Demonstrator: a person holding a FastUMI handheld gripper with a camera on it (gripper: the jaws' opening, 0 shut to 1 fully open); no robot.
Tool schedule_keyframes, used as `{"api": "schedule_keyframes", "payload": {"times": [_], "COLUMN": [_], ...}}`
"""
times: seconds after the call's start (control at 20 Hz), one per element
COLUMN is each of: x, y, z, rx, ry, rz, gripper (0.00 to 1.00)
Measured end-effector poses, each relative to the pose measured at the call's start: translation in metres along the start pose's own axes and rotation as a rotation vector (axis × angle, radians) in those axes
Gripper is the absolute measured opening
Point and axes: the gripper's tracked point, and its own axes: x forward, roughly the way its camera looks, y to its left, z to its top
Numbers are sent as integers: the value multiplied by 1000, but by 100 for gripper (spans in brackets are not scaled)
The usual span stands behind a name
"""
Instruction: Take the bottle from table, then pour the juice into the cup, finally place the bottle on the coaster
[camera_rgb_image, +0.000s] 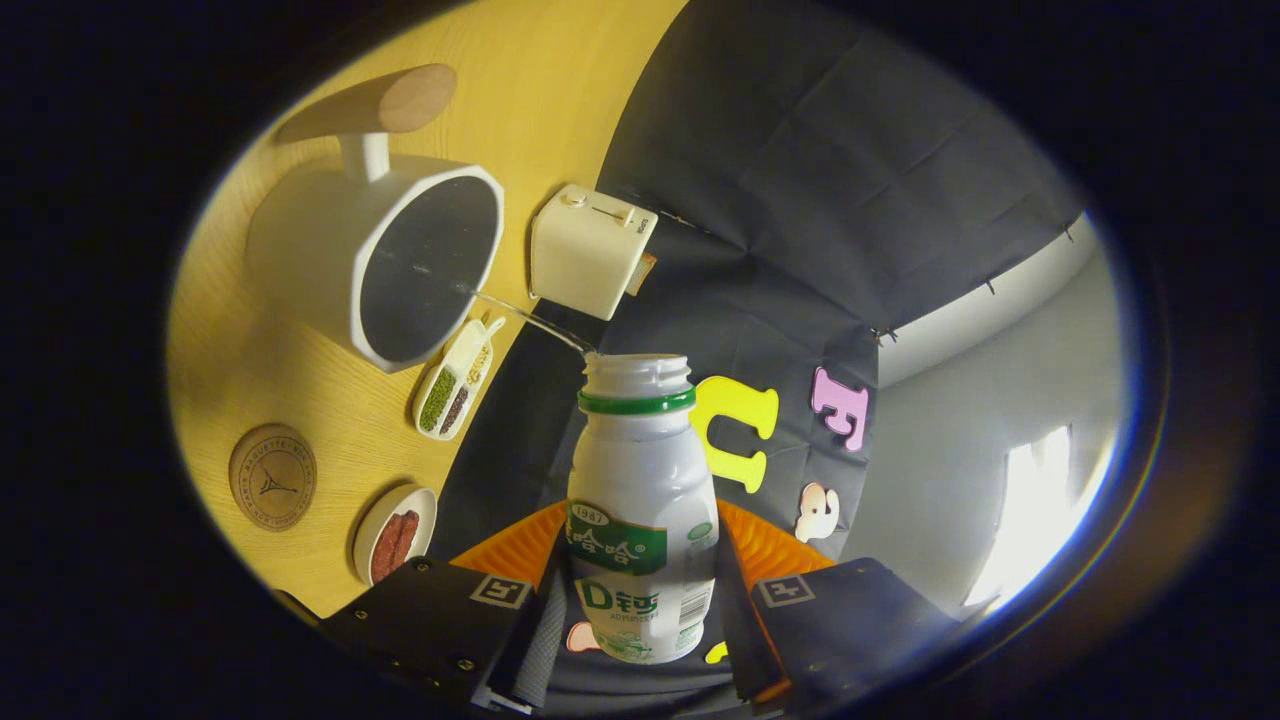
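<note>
Currently, as I read my feed from the gripper view:

- Gripper (640, 620): I see both fingers pressed against the sides of the bottle, clamped on its lower body.
- Bottle (640, 520): white plastic, green band under the open neck, green label; held between the fingers and tipped over toward the cup.
- Juice (530, 320): a thin clear stream runs from the bottle's mouth into the cup's opening.
- Cup (375, 255): white, with a wooden handle, standing on the table beyond the bottle; I cannot tell how full it is.
- Coaster (272, 477): round, wooden, lying bare on the table, well apart from the bottle.
- Table (540, 90): light wood top.
- Toaster (590, 250): white, beside the cup.
- Divided dish (455, 380): holds green, dark and pale beans, near the cup.
- Small dish (394, 534): holds reddish pieces, near the coaster.
</note>
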Motion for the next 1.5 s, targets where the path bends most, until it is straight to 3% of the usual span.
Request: {"api": "schedule_keyframes", "payload": {"times": [1.05,1.5], "x": [-8,-8], "y": [-24,-13], "z": [29,29], "rx": [-281,-278], "ry": [-132,-129], "rz": [-169,-152], "gripper": [67,67]}}
